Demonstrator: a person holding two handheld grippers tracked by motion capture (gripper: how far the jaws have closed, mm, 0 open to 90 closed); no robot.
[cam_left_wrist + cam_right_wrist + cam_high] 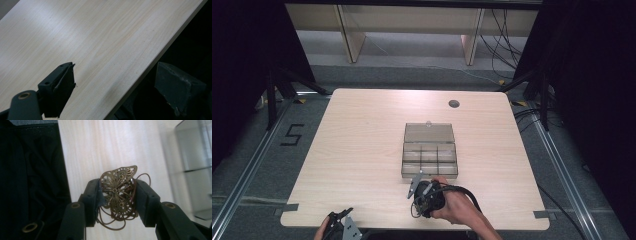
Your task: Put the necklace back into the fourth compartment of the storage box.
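My right gripper (117, 195) has its jaws closed in on a brass filigree butterfly pendant (119, 191), pinched by its edges between the two pads, with a thin brown cord (112, 226) looping loose below and behind it. The grip looks narrow to me: the pendant stands on edge and tilts between the pads, so any twist of my wrist could let it pivot or slip out onto the table (100, 150). The dangling cord worries me more; it could snag on a jaw or on a wall of the clear compartment box (430, 157) and drag the pendant askew when I let go. In the high view my right gripper (419, 187) sits just at the near edge of that box, whose lid (429, 132) lies open behind it, so I judge the drop into a compartment is close. The dividers make small cells, and if I release while off-centre the pendant could straddle a divider, or the cord could spill over the rim. My left gripper (67, 77) hangs near the table's front-left edge, jaws spread wide with nothing between them, well apart from the box, so nothing is there to steady it if I nudge it.
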